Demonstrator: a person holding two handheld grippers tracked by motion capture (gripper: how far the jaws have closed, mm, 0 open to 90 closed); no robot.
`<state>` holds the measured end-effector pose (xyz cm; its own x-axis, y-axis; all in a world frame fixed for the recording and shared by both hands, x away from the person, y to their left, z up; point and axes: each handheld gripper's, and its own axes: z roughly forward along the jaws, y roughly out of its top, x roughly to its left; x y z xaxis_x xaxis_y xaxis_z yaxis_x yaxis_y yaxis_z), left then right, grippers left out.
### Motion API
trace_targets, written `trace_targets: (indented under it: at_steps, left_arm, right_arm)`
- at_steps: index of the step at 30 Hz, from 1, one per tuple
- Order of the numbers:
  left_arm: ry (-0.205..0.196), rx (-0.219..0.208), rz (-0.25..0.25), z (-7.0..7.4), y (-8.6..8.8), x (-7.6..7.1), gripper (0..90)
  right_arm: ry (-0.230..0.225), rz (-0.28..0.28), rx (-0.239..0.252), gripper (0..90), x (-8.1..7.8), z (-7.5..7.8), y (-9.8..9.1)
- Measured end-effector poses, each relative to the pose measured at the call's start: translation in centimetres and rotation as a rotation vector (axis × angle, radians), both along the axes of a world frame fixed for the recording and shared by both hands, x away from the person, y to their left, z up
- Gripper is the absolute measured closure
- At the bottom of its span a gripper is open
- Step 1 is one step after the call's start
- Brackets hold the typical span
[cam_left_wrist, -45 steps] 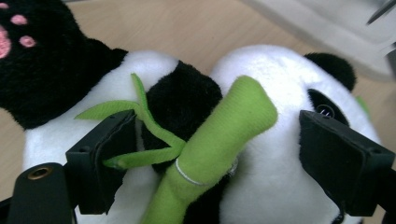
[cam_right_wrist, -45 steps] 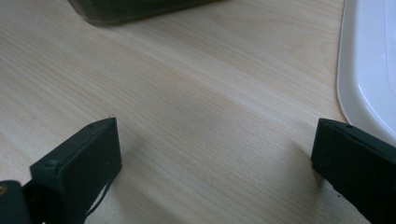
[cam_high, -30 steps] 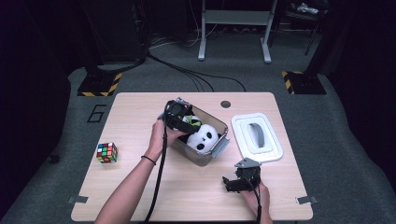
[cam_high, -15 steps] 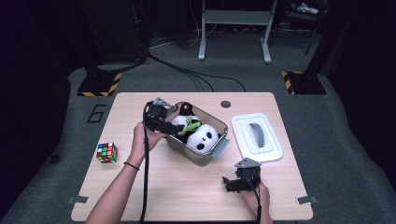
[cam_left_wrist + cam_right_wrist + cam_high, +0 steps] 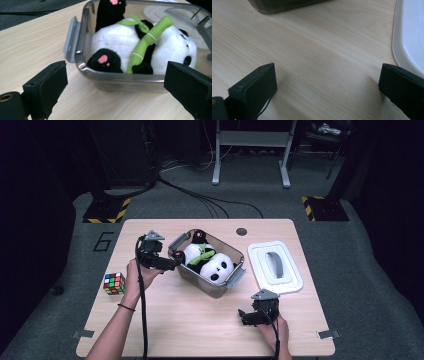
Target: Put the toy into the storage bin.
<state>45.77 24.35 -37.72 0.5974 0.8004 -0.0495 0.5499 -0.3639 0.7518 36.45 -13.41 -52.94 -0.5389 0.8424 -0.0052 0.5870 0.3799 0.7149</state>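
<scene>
- High view: the plush panda [image 5: 212, 264] lies inside the clear box [image 5: 226, 287]; the lid [image 5: 276, 266] rests beside the box, not yet fitted.
- Left gripper view: the left gripper [image 5: 117, 92] has just been opening, nothing between its jaws, facing the box.
- Right gripper view: the right gripper [image 5: 327, 90] gapes empty over the table [image 5: 317, 50] near the lid.

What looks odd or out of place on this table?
The panda sticks up above the rim of its bin, one black foot poking highest. The lid lies beside the bin and might not shut over it.
</scene>
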Motion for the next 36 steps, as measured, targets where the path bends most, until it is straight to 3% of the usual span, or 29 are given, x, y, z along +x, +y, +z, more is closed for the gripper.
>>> trace_targets:
  at_steps: [9,24,36]
  left_arm:
    - [0.003,-0.016,0.061,-1.3,2.5,-0.9,4.6]
    - [0.004,-0.001,0.162,-2.8,6.4,-2.5,1.4]
    - [-0.036,0.016,0.288,-4.2,9.9,-3.3,0.0]
  right_arm:
    - [0.0,-0.001,0.0,0.8,0.0,0.0,0.0]
    - [0.0,-0.001,0.0,0.8,0.0,0.0,0.0]
    - [0.0,-0.001,0.0,0.9,0.0,0.0,0.0]
